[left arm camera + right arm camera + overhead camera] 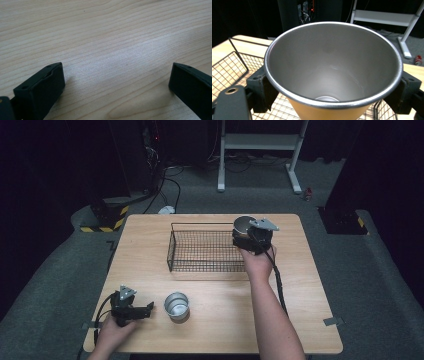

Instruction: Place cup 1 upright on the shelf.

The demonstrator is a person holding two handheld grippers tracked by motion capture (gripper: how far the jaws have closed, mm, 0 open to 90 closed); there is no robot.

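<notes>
My right gripper (245, 236) is shut on a steel cup (243, 225) and holds it above the right end of the black wire basket (200, 251). In the right gripper view the cup (332, 72) has a shiny empty inside and an orange-tan outside, with the jaws pressed on both its sides and the basket (229, 65) below it. A second steel cup (176, 304) stands upright on the wooden table (300, 285) near the front. Just left of that cup my left gripper (148, 309) rests low and open. Between its jaws in the left gripper view lies bare table (112, 50).
The basket sits at the back middle of the table. Bare wood lies to its left, right and front. Beyond the table are a white metal stand (260, 142), cables on the grey floor and a yellow-black striped base (107, 217).
</notes>
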